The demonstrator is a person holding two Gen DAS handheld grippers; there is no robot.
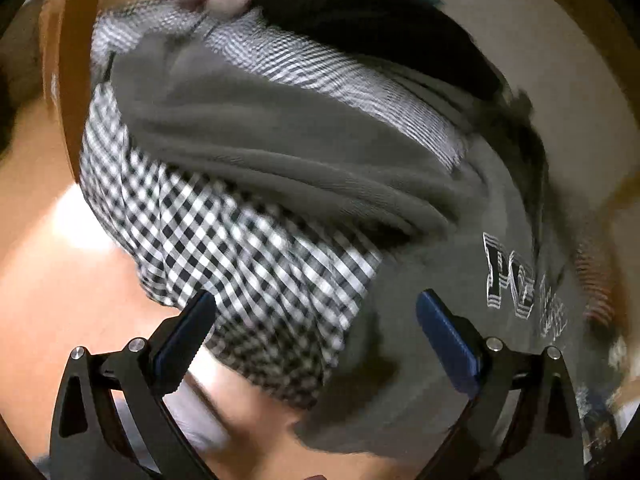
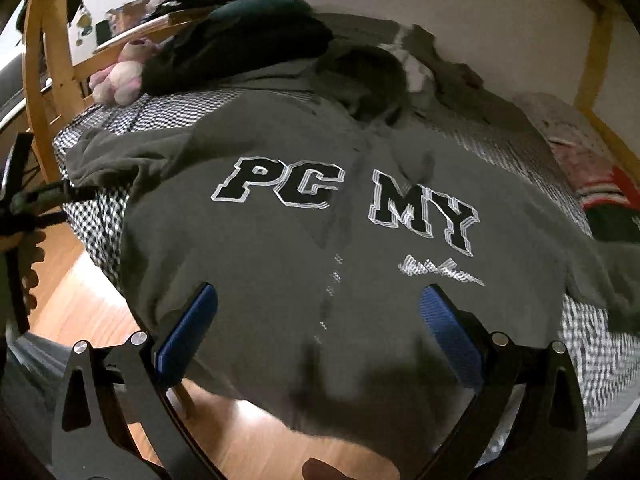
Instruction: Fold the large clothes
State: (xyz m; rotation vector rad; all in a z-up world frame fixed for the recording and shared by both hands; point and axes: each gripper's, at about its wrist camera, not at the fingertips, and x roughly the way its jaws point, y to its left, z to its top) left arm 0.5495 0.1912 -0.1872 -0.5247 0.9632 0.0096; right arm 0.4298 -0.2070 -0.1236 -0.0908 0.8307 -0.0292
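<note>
Spread front-up on black-and-white checked bed cover (image 2: 100, 208): grey lettered zip hoodie (image 2: 304, 248), hem overhanging. Left hand-held gripper (image 1: 316, 332) and right hand-held gripper (image 2: 320, 320) both spread, pinching nothing.

— Anything readable here?

— Only on the grey hoodie (image 2: 304, 248). In the right wrist view, big black block letters outlined in white run across its chest: "PG" to the left of the centre line, "MY" to the right.

— Anything under that?

— A small white handwritten-style scrawl (image 2: 440, 270) just below "MY", too small to make out.

— And the left wrist view?

— The same hoodie (image 1: 280, 152) shows the print (image 1: 508, 276) at the right edge, blurred. A "P" is recognisable; the rest I cannot tell.
</note>
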